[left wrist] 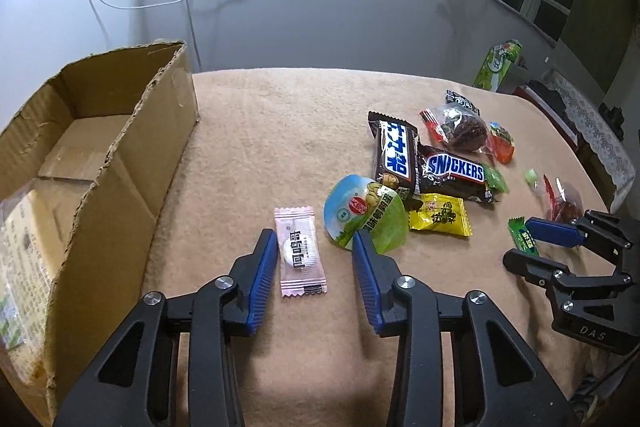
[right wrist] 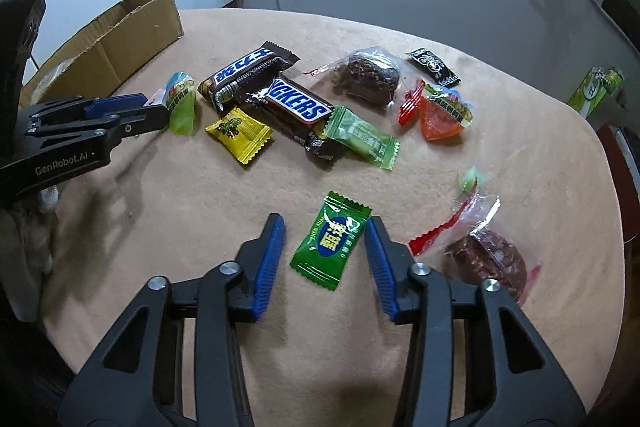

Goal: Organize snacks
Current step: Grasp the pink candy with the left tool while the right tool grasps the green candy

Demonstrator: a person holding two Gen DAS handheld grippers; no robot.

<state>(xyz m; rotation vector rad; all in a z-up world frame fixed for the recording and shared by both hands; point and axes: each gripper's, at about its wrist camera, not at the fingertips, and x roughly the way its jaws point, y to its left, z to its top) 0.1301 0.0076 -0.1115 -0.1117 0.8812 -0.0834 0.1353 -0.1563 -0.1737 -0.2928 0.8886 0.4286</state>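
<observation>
The left gripper [left wrist: 314,241] stood wide open around a pink-wrapped candy [left wrist: 302,251] lying flat on the tan tablecloth [left wrist: 280,131], the candy close to the left finger [left wrist: 264,267] with bare cloth between it and the cardboard box [left wrist: 120,155]. The right gripper [right wrist: 325,233] was likewise spread wide astride a dark green candy [right wrist: 330,241], whose wrapper corner lay just beside the right finger [right wrist: 380,259]. Beyond that candy ran open cloth up to the Snickers bar [right wrist: 298,107] and the snack pile.
</observation>
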